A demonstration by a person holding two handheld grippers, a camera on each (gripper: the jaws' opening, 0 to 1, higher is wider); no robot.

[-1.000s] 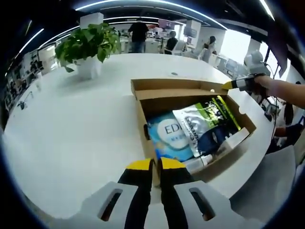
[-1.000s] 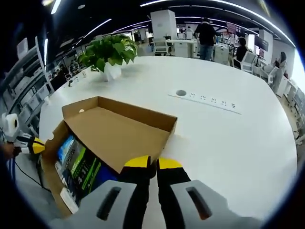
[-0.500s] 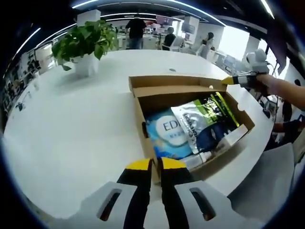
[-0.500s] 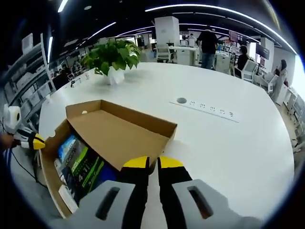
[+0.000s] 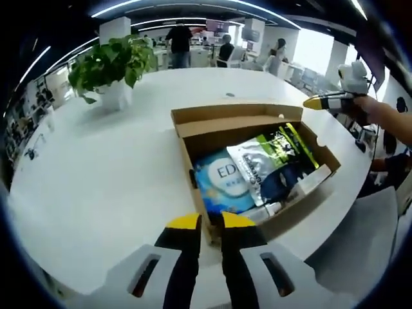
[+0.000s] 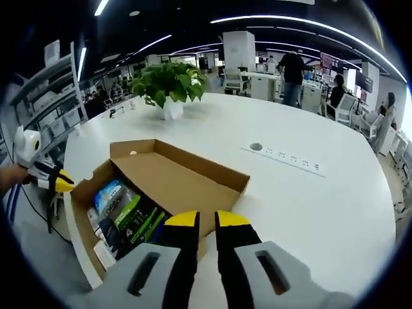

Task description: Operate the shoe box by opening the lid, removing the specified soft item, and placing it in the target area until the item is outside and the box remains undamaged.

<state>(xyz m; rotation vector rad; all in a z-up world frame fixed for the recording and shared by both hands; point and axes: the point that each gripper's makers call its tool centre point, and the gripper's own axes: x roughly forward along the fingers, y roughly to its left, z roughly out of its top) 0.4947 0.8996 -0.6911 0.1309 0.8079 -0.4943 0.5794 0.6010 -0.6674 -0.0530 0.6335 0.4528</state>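
The brown cardboard shoe box (image 5: 188,151) stands open on the white table, its lid (image 5: 232,114) folded back. Inside lie a light blue soft pack (image 5: 224,181), a silver and green pouch (image 5: 273,153) and a dark blue item (image 5: 286,183). My left gripper (image 5: 211,222) hovers at the box's near corner, jaws a little apart, nothing between them; its yellow tip (image 6: 59,182) sits beside the box corner. My right gripper (image 6: 207,220) is just behind the lid (image 6: 177,187), slightly open, holding nothing. From the left gripper view, the right gripper (image 5: 320,102) hangs off the far right corner, apart from the box.
A potted green plant (image 5: 109,61) stands at the table's far side, also seen as the plant (image 6: 168,84). A socket strip (image 6: 290,162) is set into the table (image 6: 309,212) right of the box. People stand at desks in the background (image 5: 179,40). The table edge runs close by the box.
Both grippers' jaws have parted slightly. The right gripper has come off the lid's corner and drawn back; the lid stays open. Both cameras have pulled back a bit.
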